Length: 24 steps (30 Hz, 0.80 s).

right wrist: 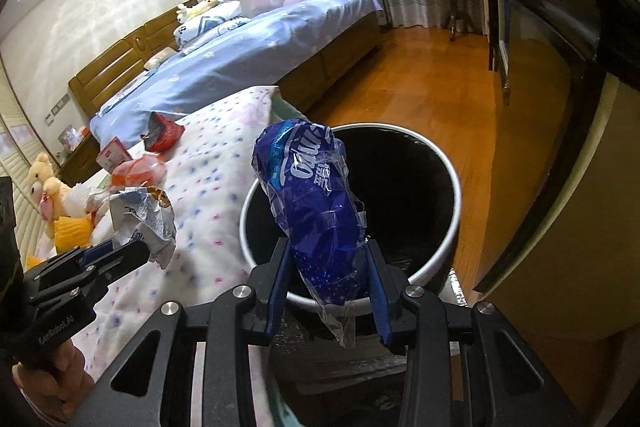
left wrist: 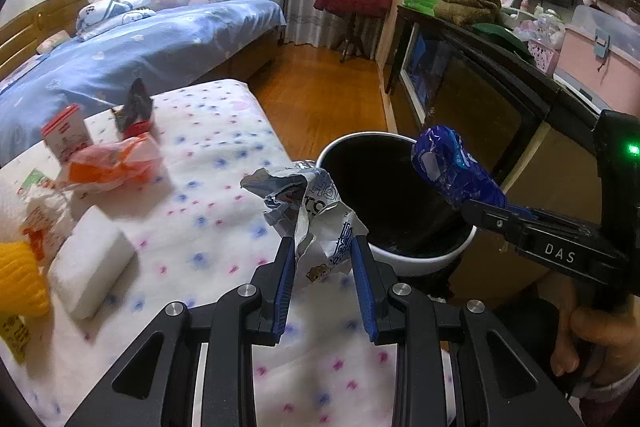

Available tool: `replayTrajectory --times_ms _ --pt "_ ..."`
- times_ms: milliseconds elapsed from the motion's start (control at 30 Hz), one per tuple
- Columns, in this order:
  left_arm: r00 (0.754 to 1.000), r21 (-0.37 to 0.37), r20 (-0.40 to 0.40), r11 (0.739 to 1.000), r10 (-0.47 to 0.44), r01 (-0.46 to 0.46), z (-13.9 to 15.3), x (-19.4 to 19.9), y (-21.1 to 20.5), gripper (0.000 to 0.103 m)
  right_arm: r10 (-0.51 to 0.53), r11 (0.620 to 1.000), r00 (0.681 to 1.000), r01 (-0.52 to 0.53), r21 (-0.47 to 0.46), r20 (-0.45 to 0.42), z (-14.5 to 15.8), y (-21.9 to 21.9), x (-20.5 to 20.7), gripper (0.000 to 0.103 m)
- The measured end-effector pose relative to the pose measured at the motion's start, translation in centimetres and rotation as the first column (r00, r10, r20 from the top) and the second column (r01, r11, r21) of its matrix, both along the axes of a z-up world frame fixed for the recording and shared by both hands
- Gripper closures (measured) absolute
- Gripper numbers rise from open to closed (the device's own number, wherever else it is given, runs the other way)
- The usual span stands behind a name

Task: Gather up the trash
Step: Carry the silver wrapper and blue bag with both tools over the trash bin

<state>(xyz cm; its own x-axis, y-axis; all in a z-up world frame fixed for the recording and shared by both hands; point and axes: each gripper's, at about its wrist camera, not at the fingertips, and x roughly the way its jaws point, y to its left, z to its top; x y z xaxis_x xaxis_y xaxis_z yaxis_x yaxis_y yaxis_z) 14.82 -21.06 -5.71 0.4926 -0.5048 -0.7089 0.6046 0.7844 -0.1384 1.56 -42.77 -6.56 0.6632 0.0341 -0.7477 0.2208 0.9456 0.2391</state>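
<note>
A white trash bin (left wrist: 420, 261) with a black inside stands on the floor beside the dotted mattress; it also shows in the right wrist view (right wrist: 450, 227). My left gripper (left wrist: 322, 247) is shut on a crumpled silver-and-white wrapper (left wrist: 304, 203), held over the mattress edge just left of the bin. My right gripper (right wrist: 328, 251) is shut on a blue plastic wrapper (right wrist: 316, 195), held above the bin's near rim. That blue wrapper (left wrist: 452, 163) shows over the bin in the left wrist view. The silver wrapper (right wrist: 144, 219) shows left in the right wrist view.
On the dotted mattress (left wrist: 208, 195) lie an orange bag (left wrist: 116, 163), a red-and-black packet (left wrist: 134, 111), a small red-white carton (left wrist: 66, 133), a white block (left wrist: 92, 267) and a yellow item (left wrist: 20, 279). A dark cabinet (left wrist: 500, 99) stands right of the bin.
</note>
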Motion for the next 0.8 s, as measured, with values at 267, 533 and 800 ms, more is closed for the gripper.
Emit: replayTrajectory --times_ms 267,533,800 --pt "1.000 0.019 -0.006 0.999 -0.031 0.031 -0.3 1.3 -2.9 0.075 -0.022 1.000 1.000 0.022 -0.010 -0.019 -0.1 -1.6 0.4 0.067" --pt "0.998 0.035 -0.019 0.997 -0.061 0.062 -1.1 3.0 -5.5 0.075 -0.039 0.999 0.998 0.039 -0.012 -0.042 -0.7 -3.1 1.4 0.067" --pt "0.995 0.056 -0.038 0.994 -0.090 0.092 -1.9 4.7 -8.1 0.075 -0.057 0.998 0.997 0.058 0.010 -0.059 -1.2 -4.3 2.5 0.066"
